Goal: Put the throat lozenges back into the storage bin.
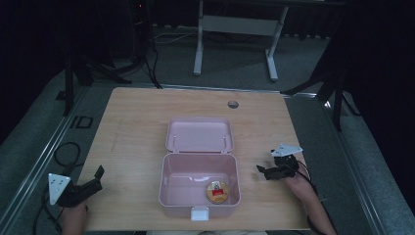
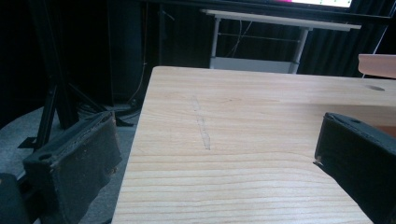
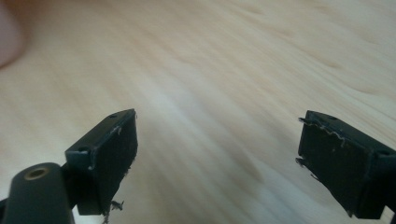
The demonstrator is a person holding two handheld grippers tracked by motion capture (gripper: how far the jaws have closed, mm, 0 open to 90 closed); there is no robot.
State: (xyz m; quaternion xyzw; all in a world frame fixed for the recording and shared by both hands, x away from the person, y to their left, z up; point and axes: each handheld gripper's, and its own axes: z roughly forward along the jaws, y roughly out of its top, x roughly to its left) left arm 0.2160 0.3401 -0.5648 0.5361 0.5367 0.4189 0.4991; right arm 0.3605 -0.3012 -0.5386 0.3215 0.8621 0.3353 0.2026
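Dark curtains and grey carpet surround a pale wooden table point(image 1: 142, 127), with the legs of a white desk frame point(image 1: 235, 44) standing on the floor beyond its far edge. Near the far rim of the tabletop sits a small round cable hole point(image 1: 233, 104). At the middle of the table rests a pink plastic box point(image 1: 169, 183), its hinged lid point(image 1: 199, 135) thrown back flat toward the far side so the cavity is open from above; a white latch tab point(image 1: 199, 213) hangs on the near wall, facing the person, which suggests the box was turned for easy closing. Inside, in the near right corner of the floor, lies a small round tin point(image 1: 217, 191) with a gold and red top, the likely object of the work. The left gripper point(image 1: 95, 178) rests at the near left corner of the table, well apart from the box, its jaws spread wide and holding nothing. The right gripper point(image 1: 264, 171) hovers low over bare wood just right of the box, its jaws likewise spread and empty. Both sit clear of the box, seemingly parked at either side.
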